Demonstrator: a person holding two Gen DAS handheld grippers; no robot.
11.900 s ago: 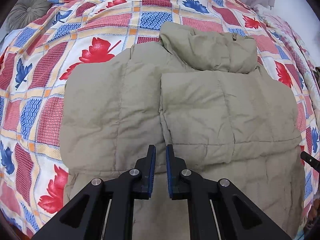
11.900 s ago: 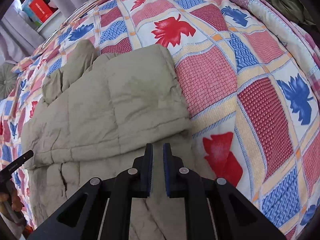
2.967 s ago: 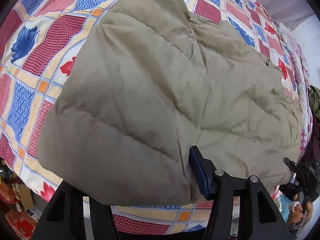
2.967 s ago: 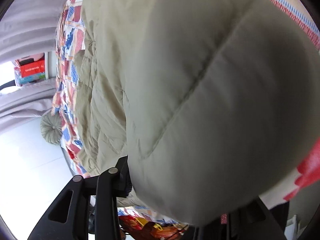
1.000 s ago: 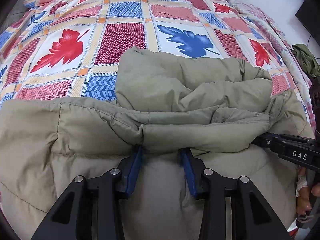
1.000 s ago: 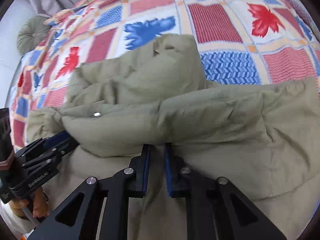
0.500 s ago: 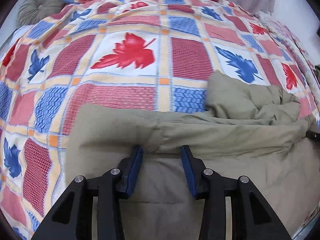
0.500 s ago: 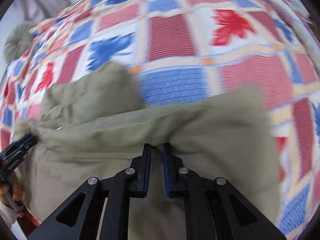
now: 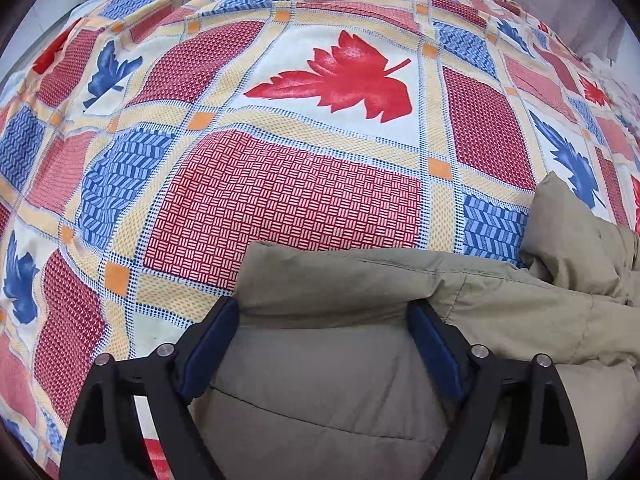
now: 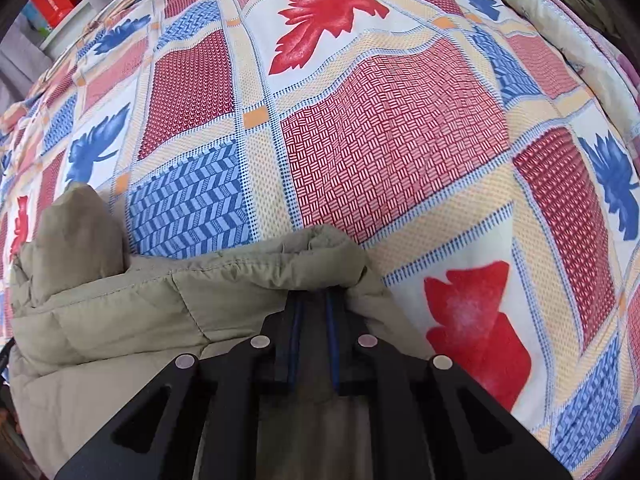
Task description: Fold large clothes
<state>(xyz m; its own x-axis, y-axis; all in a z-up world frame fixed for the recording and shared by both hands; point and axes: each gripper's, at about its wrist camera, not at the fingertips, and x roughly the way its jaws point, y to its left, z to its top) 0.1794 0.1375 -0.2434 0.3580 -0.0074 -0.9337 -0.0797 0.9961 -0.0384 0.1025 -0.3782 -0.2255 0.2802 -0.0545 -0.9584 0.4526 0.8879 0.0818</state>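
Your left gripper [image 9: 324, 312] sits spread wide over the puffy olive-khaki quilted jacket [image 9: 340, 392], while your right gripper [image 10: 312, 300] pinches its folded edge.

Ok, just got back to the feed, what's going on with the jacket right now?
A person with two handheld grippers is folding a khaki puffer jacket on the leaf-patterned quilt. The left gripper is wide open, its jaws astride the folded edge near one corner. The right gripper is nearly closed, its tips tucked under the bunched fabric at the other corner; an actual pinch isn't visible.
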